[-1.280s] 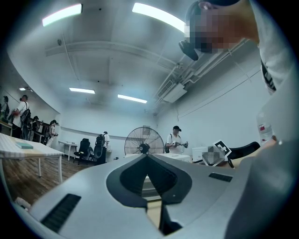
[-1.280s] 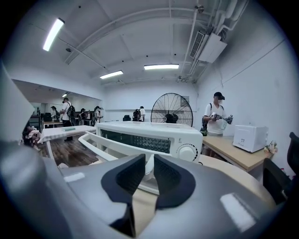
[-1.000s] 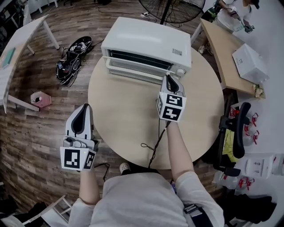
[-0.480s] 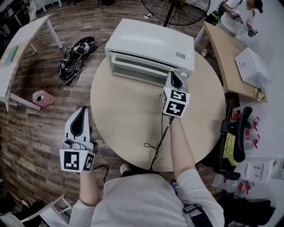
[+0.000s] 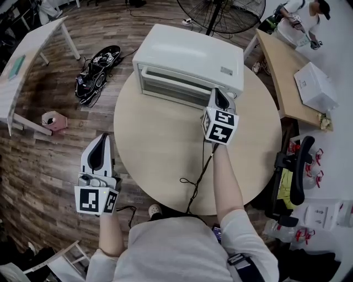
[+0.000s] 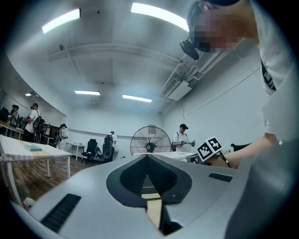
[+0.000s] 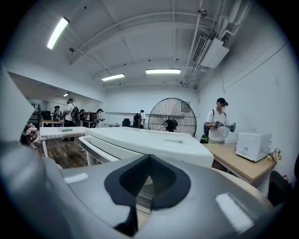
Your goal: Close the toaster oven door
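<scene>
The white toaster oven (image 5: 187, 52) stands at the far side of the round wooden table (image 5: 160, 143). Its door (image 5: 174, 88) faces me, close to upright, with a dark gap along its top edge; I cannot tell whether it is fully shut. My right gripper (image 5: 217, 91) is shut and empty, its tips at the oven's front right corner. In the right gripper view the oven (image 7: 154, 140) fills the middle just beyond the right gripper (image 7: 148, 158). My left gripper (image 5: 104, 136) hovers off the table's left edge, shut and holding nothing, as the left gripper view confirms (image 6: 148, 156).
A black cable (image 5: 196, 176) lies on the table near its front edge. A large fan (image 5: 220, 11) stands behind the oven. At the right are a wooden desk (image 5: 281, 66), a white box (image 5: 314, 82) and a black chair (image 5: 298, 165). A dark bag (image 5: 96, 69) lies on the floor at the left.
My right gripper has edged forward to the oven's front right corner. The left gripper has stayed where it was.
</scene>
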`<state>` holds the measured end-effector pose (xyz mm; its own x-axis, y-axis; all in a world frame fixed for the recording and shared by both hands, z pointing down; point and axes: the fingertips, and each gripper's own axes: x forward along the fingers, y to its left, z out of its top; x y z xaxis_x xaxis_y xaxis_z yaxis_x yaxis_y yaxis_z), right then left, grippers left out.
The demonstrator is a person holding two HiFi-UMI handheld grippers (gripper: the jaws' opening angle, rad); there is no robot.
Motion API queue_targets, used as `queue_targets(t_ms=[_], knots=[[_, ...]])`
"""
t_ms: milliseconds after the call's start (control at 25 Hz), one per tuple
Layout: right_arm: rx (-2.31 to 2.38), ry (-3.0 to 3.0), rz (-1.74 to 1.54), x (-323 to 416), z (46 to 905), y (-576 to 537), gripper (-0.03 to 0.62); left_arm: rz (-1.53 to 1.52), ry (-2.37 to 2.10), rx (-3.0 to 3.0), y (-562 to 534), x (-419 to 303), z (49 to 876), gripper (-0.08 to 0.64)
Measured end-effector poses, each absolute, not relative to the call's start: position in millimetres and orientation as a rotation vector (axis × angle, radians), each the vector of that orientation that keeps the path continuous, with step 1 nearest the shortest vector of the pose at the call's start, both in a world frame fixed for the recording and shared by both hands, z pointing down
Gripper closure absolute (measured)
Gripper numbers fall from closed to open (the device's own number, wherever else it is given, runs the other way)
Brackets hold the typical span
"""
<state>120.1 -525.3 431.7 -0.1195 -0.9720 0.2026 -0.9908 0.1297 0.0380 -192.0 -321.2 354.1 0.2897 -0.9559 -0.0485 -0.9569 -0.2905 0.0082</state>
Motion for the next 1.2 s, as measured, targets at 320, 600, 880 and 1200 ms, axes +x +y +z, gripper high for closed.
queue_targets(t_ms=[320,600,880,1200], knots=[[1.919,-2.246,0.18,116.1,431.2,-520.7,0.583,0.073,1.86,-2.486,-315.5,-194.1,348.3,0.554],[1.888,-2.341,0.196,103.1,419.0,-492.3,0.581,0.086,1.836,-2.484,-308.5,-193.2,340.3,0.554],[1.864,-2.399,0.158,94.6,403.4,-450.4,0.581,0.116,1.784,-2.503,-299.5,-188.3,332.1,0.554],[1.855,-2.442,0.081,90.6,380.4,-402.4,0.581,0.136,1.726,-2.52,-285.6,-182.7,322.9,0.554]])
